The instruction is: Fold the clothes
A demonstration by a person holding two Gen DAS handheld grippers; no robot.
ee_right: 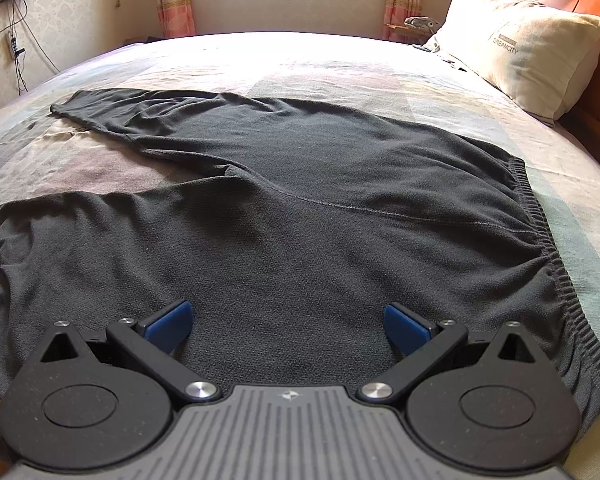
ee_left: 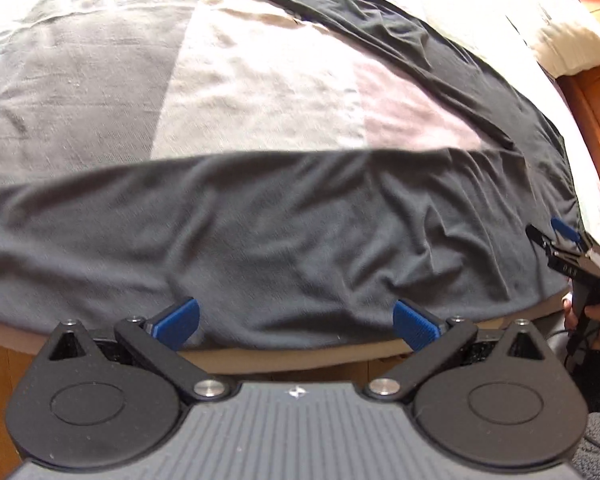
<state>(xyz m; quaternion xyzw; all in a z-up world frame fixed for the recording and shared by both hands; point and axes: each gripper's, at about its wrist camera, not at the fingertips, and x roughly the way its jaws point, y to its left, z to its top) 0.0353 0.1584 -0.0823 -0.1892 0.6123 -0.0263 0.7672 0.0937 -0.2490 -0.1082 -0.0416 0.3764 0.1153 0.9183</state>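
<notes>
The left gripper (ee_left: 296, 326) has its two blue ribbed pads wide apart, empty, at the near hem of one leg of the dark knit trousers (ee_left: 284, 236). The right gripper (ee_right: 286, 328) is likewise spread and empty over the trousers (ee_right: 320, 208), which lie flat on the patchwork bed (ee_right: 580, 184), two legs splayed toward 10 o'clock, ribbed waistband at 3, one pillow (ee_right: 516, 48) at 1.

Left claw (ee_left: 296, 322): black linkage arms, blue ribbed pads, silver screws, grey ridged body; right claw (ee_right: 288, 326) same.

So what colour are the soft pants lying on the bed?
The soft fleece pants are dark charcoal grey, plain with no pattern. The right wrist view shows them best.
</notes>
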